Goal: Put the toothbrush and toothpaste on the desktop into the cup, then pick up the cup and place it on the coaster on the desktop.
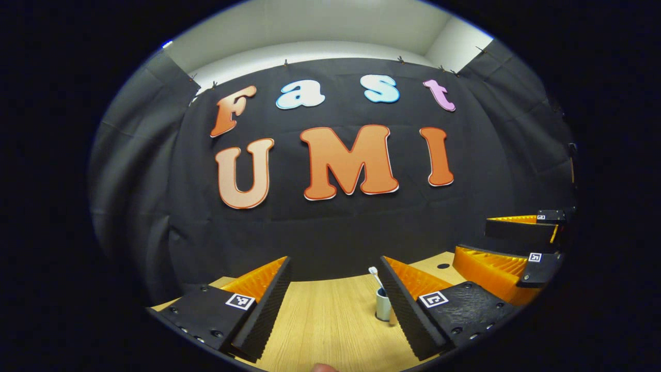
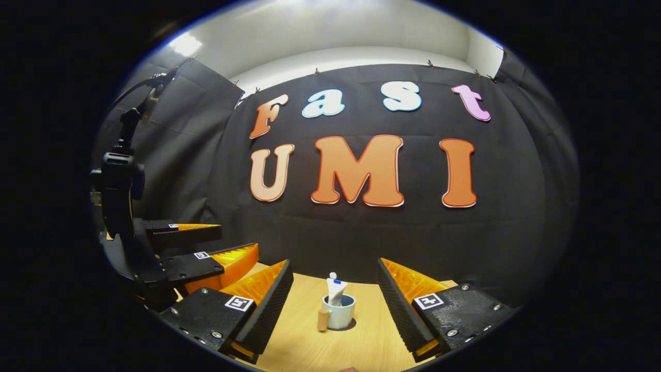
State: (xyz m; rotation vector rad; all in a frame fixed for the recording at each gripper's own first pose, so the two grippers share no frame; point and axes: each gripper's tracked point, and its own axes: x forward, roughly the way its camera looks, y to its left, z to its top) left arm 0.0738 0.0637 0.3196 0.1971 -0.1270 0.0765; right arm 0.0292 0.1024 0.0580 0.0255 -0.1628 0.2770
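Note:
A pale cup [image 2: 339, 313] with a wooden handle stands upright on the wooden table [image 2: 369, 343], straight ahead of my right gripper [image 2: 335, 310]. That gripper is open and holds nothing. The toothpaste tube [image 2: 335, 292] and the white toothbrush head [image 2: 333, 276] stick up out of the cup. In the left gripper view the cup [image 1: 382, 306] stands close to the inner edge of my left gripper's [image 1: 335, 310] right finger, with the toothbrush head [image 1: 373, 270] above its rim. The left gripper is open too, with bare table between its fingers.
The right gripper [image 1: 472, 237] hangs open at the right of the left gripper view, above the table's far edge. The left gripper [image 2: 237, 240] shows at the left of the right gripper view, open. A small dark round spot [image 1: 443, 266] lies on the table [image 1: 320, 323].

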